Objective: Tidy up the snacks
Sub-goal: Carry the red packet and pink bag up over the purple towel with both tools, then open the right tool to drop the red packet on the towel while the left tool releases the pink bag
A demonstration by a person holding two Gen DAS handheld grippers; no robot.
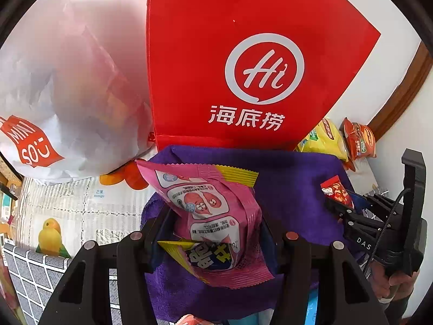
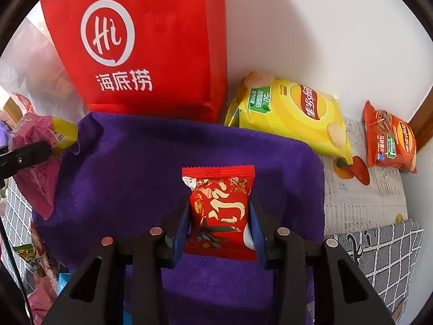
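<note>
A pink snack packet with yellow ends hangs upright over the purple cloth, with my left gripper shut on its sides. Seen from the right wrist, that pink packet sits at the far left edge. My right gripper is shut on a small red packet with gold writing, held just above the purple cloth. From the left wrist the right gripper shows at the right, the red packet in its tips.
A red bag with a white logo stands behind the cloth. A yellow chip bag and an orange chip bag lie by the white wall at right. A white shopping bag stands left. More packets lie at lower left.
</note>
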